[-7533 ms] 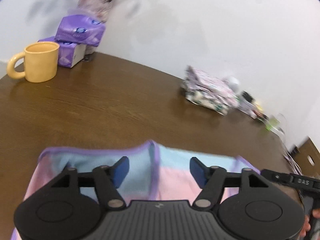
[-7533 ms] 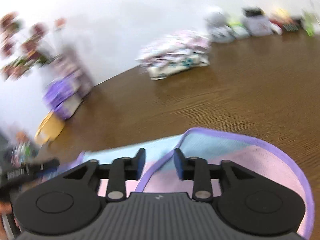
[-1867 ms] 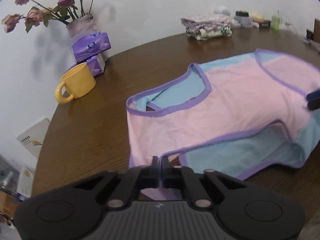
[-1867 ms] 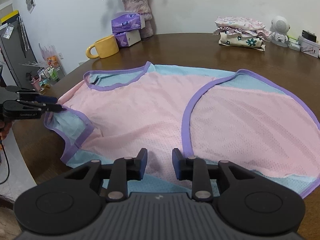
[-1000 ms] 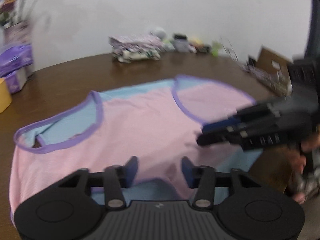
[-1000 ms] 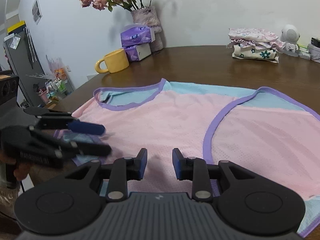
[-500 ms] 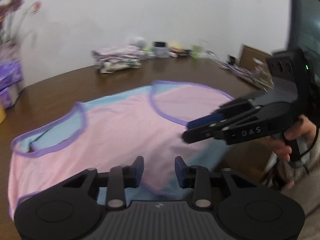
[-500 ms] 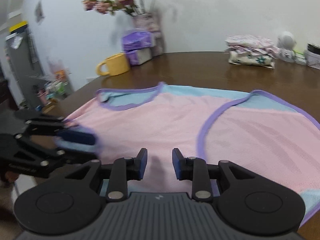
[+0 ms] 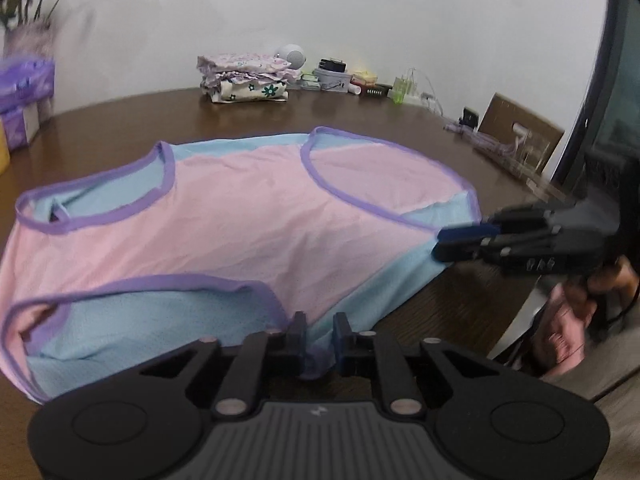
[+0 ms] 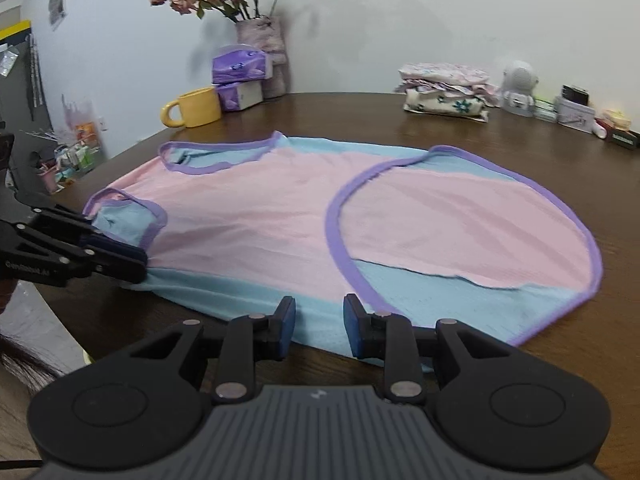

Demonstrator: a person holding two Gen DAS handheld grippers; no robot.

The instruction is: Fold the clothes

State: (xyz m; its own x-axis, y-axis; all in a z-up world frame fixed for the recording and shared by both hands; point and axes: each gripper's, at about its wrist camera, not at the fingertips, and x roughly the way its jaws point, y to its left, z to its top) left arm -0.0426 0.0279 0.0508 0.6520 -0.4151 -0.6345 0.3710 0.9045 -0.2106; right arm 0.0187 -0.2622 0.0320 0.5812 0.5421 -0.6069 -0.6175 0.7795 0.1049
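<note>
Garment (image 10: 280,216) lying flat on table (image 10: 520,140); both grippers, left gripper (image 9: 319,330) and right gripper (image 10: 319,322), hovering lower frame at near hem, fingers slightly spread, pinching nothing, lining up fold grab.

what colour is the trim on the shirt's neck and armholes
Purple trim on the shirt, clearest in the right wrist view.

Your two wrist cameras look low and close across the table (image 9: 132,120) from neighbouring edges, both sharing the garment (image 10: 280,208) and the folded stack (image 9: 246,80).
</note>
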